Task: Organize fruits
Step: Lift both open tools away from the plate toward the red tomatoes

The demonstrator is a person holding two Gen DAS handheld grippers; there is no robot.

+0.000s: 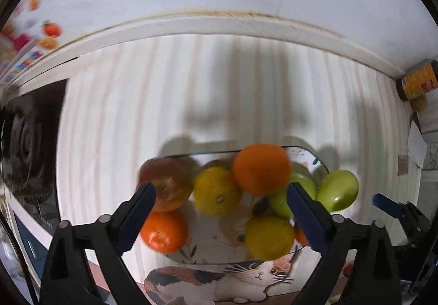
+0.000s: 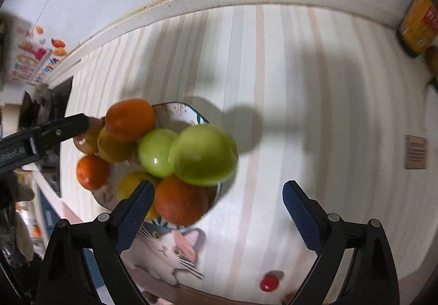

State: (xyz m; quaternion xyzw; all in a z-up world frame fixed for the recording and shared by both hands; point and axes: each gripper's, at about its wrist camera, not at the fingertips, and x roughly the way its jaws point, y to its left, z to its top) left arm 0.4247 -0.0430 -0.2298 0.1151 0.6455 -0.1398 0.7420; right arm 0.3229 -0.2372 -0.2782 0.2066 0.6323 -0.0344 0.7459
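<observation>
I have both claws, left gripper (image 1: 221, 195) and right gripper (image 2: 217, 194), spread apart and empty above the cat-patterned ceramic plate (image 2: 189, 110). The glossy green apple (image 2: 204, 154) perches at its rim (precarious); a nudge could roll it off.

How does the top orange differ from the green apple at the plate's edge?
The top orange is deep orange with a matte skin; the green apple is glossy, with a highlight. The orange rides on other fruit near the plate's far side; the apple sits at the rim nearest the right claw. In the right view the apple looks larger, though it is closer to that camera. Both are round, piled on the same plate, and free of either claw.
</observation>
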